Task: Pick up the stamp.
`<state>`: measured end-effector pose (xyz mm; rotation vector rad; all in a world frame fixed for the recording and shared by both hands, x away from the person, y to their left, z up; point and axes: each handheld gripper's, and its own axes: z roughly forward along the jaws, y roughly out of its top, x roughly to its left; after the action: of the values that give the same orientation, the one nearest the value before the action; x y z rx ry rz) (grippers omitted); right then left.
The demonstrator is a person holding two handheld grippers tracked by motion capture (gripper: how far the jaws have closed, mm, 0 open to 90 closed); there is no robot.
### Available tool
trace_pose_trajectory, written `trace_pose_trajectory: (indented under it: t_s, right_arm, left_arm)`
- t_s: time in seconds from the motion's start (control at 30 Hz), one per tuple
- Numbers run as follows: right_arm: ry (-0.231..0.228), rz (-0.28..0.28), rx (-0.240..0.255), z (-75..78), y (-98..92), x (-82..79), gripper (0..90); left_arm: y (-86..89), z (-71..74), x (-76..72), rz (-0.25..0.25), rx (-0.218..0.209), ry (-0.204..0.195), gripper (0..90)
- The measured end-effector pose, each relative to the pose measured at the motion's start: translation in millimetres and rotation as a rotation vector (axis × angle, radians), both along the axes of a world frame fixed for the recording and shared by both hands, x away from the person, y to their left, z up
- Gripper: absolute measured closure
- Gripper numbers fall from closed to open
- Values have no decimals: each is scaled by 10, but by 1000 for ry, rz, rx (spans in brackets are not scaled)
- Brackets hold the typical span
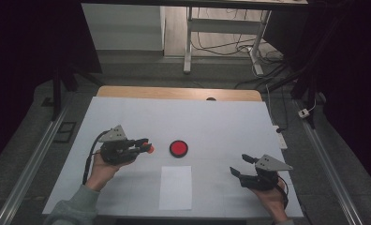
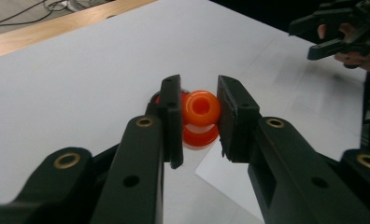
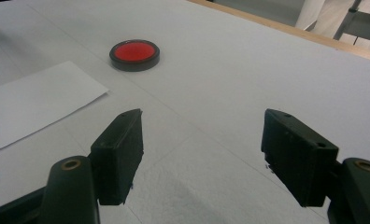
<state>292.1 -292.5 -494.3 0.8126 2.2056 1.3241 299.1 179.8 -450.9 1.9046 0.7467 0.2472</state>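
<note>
**Orange ring held in the left gripper**

The orange ring [image 2: 201, 108] is small, round and shiny, with a hole in the middle. It looks a bit see-through, like soft plastic. In the left gripper view a second orange round part sits right under it, touching it; I cannot tell if that is part of the same thing. The ring sits between the two black jaws of the left gripper [image 1: 145, 146], and the pads press on it from both sides. In the high view the ring is up off the white table cover [image 1: 221, 122], just to the left of the red disc with a black rim [image 1: 178, 148].

The left hand [image 1: 101, 168] comes in from the bottom and holds its gripper about level, with the jaws pointing to the right, toward the red disc.

The right gripper [image 1: 242, 165] is well apart, near the table's right edge. Its jaws stand wide with nothing between them. They point up and to the left, toward the disc. The right hand [image 1: 272, 201] holds it low over the table. A white sheet of paper [image 1: 175, 186] lies flat between the two hands.
</note>
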Motion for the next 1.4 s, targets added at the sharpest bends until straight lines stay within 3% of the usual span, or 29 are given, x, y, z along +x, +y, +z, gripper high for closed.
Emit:
trace_pose_trajectory:
  t_s: [0.33, 1.4]
  right_arm:
    - [-2, -1, -3, 3, 10, -14, 294]
    - [6, 5, -3, -11, 16, -9, 294]
  left_arm:
    - [-132, 18, -56, -48, -19, 4, 726]
    - [-647, -132, -116, -136, 5, 26, 726]
